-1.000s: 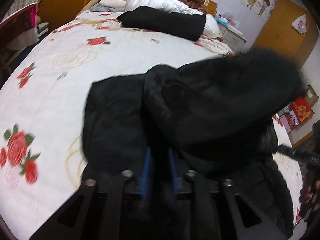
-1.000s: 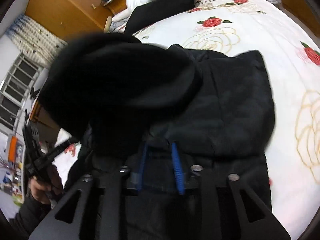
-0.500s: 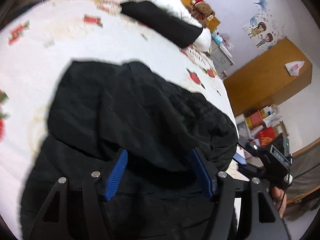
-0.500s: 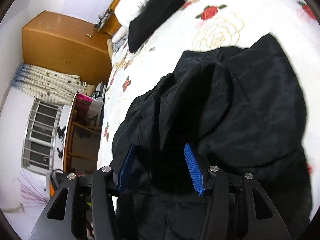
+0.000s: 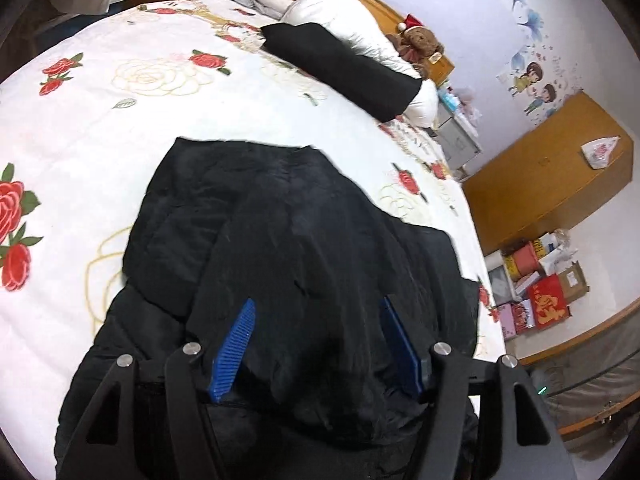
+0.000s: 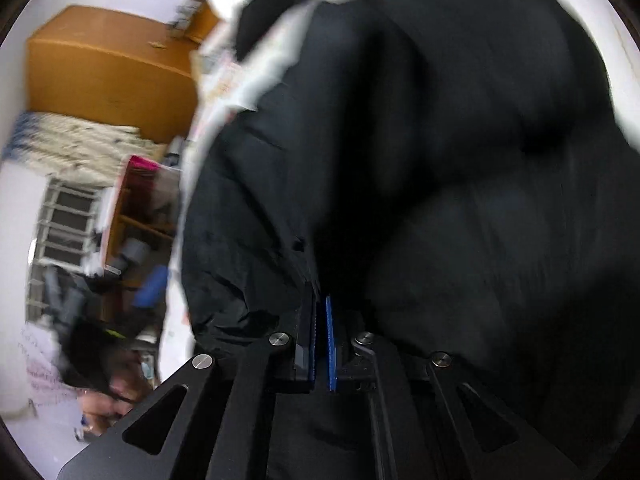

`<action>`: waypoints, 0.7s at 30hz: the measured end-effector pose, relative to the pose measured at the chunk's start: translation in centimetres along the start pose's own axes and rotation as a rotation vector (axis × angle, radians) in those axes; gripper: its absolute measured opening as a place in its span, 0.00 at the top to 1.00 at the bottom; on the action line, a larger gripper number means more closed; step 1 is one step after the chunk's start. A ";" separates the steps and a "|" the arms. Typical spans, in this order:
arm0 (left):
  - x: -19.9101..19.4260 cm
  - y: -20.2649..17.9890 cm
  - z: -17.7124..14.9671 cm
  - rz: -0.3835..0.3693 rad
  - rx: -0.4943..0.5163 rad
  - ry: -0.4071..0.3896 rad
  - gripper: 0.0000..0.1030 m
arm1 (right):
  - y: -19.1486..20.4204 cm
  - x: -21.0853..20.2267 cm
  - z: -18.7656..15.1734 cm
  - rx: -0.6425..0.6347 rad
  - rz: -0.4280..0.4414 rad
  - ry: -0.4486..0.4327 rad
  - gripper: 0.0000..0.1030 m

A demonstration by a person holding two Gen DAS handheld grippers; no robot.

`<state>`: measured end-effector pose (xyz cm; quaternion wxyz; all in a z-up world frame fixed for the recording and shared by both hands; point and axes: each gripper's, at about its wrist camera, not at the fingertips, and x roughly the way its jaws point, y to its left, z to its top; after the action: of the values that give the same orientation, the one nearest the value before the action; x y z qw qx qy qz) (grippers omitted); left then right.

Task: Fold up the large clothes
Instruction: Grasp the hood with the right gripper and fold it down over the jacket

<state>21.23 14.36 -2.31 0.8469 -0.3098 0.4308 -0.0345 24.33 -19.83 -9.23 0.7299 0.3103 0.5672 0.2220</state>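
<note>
Nearest you, your right gripper (image 6: pixel 320 344) has its blue pads drawn together with barely a sliver between them. The view is smeared, so you can't tell for certain whether a thin edge of cloth is pinched there; the pads sit right at a seam or edge of the black jacket (image 6: pixel 440 200), and no thick fold shows between them.

Your left gripper (image 5: pixel 316 340) stands wide apart, both blue fingers (image 5: pixel 234 344) spread over the near hump of the jacket (image 5: pixel 280 240). Fabric bulges up between them, but the pads aren't pressing on it. Nothing is held on that side.

The jacket lies bunched on the rose-print bedspread (image 5: pixel 120 120), near the foot of the bed and close to its right edge. A folded-over layer rides on top of the padded body, with one corner reaching out flat toward the middle of the bed.

Step in hand, by my reading: a fold has just been laid over, and you are re-gripping for the next one. It looks partway done, with the bundle lumpy and not yet squared.

Next move calls for a sure bite with the left on a hem or side edge to match the right, then lifting both together so the padded bulk folds evenly and doesn't slump.

Farther off: a black cushion (image 5: pixel 344 68) against the white pillow (image 5: pixel 340 12), a teddy bear (image 5: pixel 420 40) by the headboard, and a wooden wardrobe (image 5: pixel 552 176).
</note>
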 end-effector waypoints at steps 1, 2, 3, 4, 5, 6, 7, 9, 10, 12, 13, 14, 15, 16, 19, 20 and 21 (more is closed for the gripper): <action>0.1 -0.2 0.0 0.007 0.008 0.001 0.36 | -0.5 0.3 -0.4 0.006 -0.003 -0.006 0.98; 0.3 -0.4 -0.1 0.009 0.022 -0.001 0.36 | -0.5 0.4 -0.5 0.004 -0.004 -0.014 0.98; 0.6 -1.0 -0.1 0.012 0.042 -0.005 0.36 | -0.3 0.3 -0.4 -0.003 -0.010 -0.019 0.98; 0.8 -1.7 -0.1 0.009 0.063 -0.010 0.36 | 0.0 0.3 -0.2 -0.017 -0.019 -0.019 0.98; 1.0 -2.2 -0.1 0.004 0.084 -0.015 0.36 | 0.2 0.3 -0.1 -0.035 -0.032 -0.016 0.98; 1.3 -2.9 -0.2 0.003 0.112 -0.021 0.36 | 0.4 0.5 0.0 -0.050 -0.044 -0.011 0.98; 1.5 -3.3 -0.6 0.011 0.148 -0.029 0.36 | 0.7 0.6 0.0 -0.058 -0.049 -0.005 0.98; 3.4 -3.8 -1.2 0.087 0.232 -0.010 0.42 | 0.6 0.5 0.1 -0.060 -0.047 0.000 0.98; 4.9 -3.2 -1.7 0.138 0.246 0.044 0.48 | 0.7 0.4 0.2 -0.058 -0.045 0.002 0.94; 6.5 -1.1 -2.5 0.189 0.233 0.107 0.58 | 1.0 -0.9 0.6 -0.073 -0.051 -0.011 0.81; 6.4 -0.3 -2.7 0.167 0.216 0.098 0.58 | 1.2 -1.7 0.6 -0.093 -0.061 -0.025 0.79; 5.9 0.3 -2.7 0.148 0.201 0.084 0.58 | 1.8 -2.9 0.7 -0.135 -0.074 -0.049 0.79; 5.6 0.6 -2.7 0.153 0.192 0.074 0.58 | 2.5 -3.8 0.9 -0.176 -0.092 -0.080 0.79; 5.4 0.8 -2.6 0.154 0.187 0.069 0.58 | 3.5 -4.9 1.1 -0.221 -0.116 -0.119 0.79; 5.4 0.4 -2.6 0.171 0.197 0.071 0.58 | 5.8 -6.6 2.1 -0.300 -0.120 -0.201 0.79; 5.4 0.1 -2.7 0.177 0.206 0.070 0.58 | 6.5 -6.7 2.4 -0.325 -0.111 -0.209 0.79; 5.1 -0.1 -2.9 0.174 0.214 0.070 0.58 | 7.1 -6.3 2.5 -0.356 -0.113 -0.204 0.79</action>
<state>22.29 11.15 -7.13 0.8592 -0.1779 0.4793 -0.0174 25.35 -19.53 0.54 0.8382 0.1649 0.4586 0.2447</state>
